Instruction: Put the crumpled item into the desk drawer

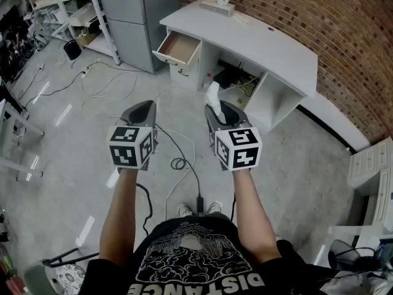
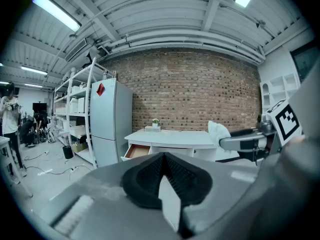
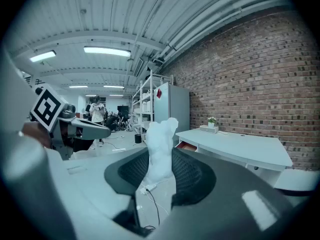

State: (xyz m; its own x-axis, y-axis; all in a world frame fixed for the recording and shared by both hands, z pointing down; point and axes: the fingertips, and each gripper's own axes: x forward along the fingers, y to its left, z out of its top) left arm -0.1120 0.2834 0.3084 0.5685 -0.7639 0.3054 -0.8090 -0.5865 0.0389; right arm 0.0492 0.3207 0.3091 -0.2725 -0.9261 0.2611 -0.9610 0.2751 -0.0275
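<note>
My right claw (image 1: 218, 109) is clamped on the crumpled white item (image 1: 213, 96), held in the air in front of the bench (image 1: 264, 45), well short of the open drawer (image 1: 179, 48) at its left end. My left claw (image 1: 145, 107) is closed with nothing in it.

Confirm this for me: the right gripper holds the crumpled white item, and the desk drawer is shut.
Wrong on the drawer: the head view shows the desk drawer pulled open. The right gripper does hold the crumpled white item.
</note>
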